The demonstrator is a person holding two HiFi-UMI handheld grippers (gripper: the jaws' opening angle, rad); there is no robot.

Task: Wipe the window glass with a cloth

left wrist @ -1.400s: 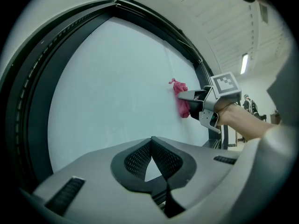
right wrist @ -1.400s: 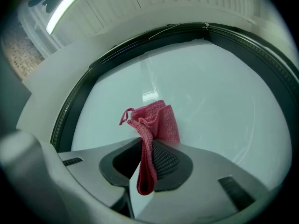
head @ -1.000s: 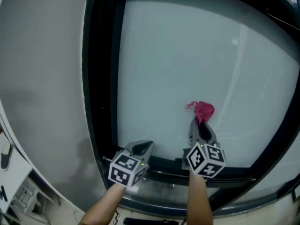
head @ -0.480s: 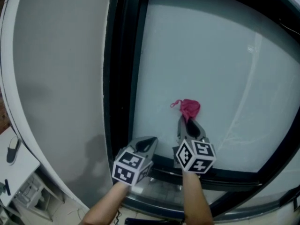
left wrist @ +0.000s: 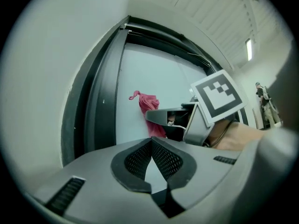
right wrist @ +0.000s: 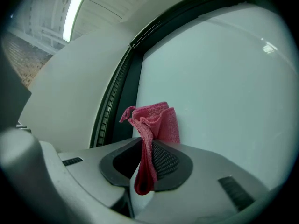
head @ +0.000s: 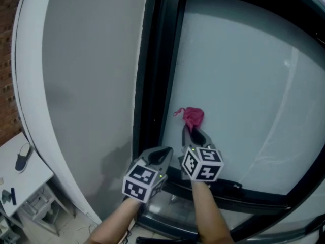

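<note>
Head view: R gripper [head: 192,132] points up at window glass [head: 249,85], low on pane, near its left edge.
R jaws: clamped on cloth [right wrist: 153,125].
Cloth detail: pink, bunched; top sticks out past jaw tips and lies against glass; a fold hangs down betw the pads.
L gripper [left wrist: 151,143]: jaws together, tips meeting, nothing betw them.
L position: just left of and a bit below R gripper, in front of frame [head: 155,85].
Frame detail: black vertical bar betw glass and grey wall [head: 86,85]; black bottom rail runs under both grippers.
Arms: bare forearms [head: 205,217] enter from bottom edge.
</note>
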